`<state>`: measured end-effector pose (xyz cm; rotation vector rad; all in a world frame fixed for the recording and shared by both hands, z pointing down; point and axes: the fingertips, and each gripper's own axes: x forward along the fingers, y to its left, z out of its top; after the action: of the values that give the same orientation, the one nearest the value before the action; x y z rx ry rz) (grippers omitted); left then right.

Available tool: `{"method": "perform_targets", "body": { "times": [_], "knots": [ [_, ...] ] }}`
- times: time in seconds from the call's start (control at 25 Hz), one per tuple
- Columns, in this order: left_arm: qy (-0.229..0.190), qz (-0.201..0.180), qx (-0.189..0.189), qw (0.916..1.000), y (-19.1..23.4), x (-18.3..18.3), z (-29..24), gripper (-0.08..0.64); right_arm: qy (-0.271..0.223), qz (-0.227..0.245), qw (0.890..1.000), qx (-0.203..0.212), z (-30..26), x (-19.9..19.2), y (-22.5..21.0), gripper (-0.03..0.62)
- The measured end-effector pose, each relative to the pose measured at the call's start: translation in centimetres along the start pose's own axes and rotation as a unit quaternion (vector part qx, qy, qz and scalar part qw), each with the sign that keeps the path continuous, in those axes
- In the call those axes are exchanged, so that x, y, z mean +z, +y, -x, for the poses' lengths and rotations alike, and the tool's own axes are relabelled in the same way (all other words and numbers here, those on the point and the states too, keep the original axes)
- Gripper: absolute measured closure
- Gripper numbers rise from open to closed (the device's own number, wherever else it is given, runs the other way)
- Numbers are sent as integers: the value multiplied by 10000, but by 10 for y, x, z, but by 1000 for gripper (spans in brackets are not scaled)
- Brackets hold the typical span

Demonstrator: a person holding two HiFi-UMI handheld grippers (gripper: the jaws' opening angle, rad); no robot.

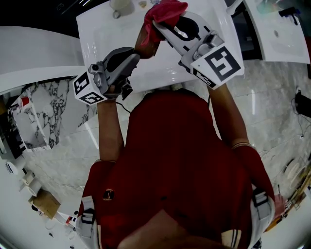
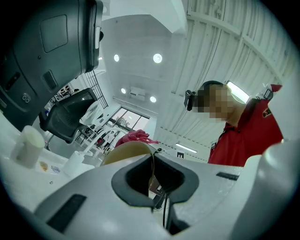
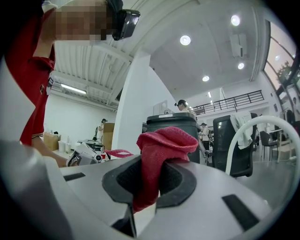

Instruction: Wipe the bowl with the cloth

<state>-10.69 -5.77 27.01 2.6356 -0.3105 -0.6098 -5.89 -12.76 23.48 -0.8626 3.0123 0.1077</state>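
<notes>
The left gripper is clamped on the bowl. Its own view shows the jaws of the left gripper closed on the thin tan rim, with the rest of the bowl curving up and away from them. The bowl is held up off the white table and turned on edge, so the head view shows only its brown side. The right gripper comes in from the other side of the bowl with its jaws pinched on the red cloth. In the right gripper's view the cloth is bunched above the pads, with a tail hanging down between them at the right gripper. The cloth's loose bulk lies against the bowl's top edge, and from the left gripper's view the cloth peeks over the bowl's far rim. A white cup stands on the table beyond the bowl, well apart from it. The person in a red shirt stands on the near side of the bowl.
</notes>
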Motion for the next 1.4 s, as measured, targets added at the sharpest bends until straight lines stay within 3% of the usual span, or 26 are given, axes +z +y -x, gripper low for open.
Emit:
{"method": "perform_targets", "body": {
  "times": [0.76,1.4],
  "knots": [
    [-503,405,-815,9946,-14,12,9,540,-221,-1041,9941,224,4,-14,-17,537],
    [-928,609,-864,9900,-14,18,9,540,-300,-1582,9867,202,11,-29,-23,537]
  ]
}}
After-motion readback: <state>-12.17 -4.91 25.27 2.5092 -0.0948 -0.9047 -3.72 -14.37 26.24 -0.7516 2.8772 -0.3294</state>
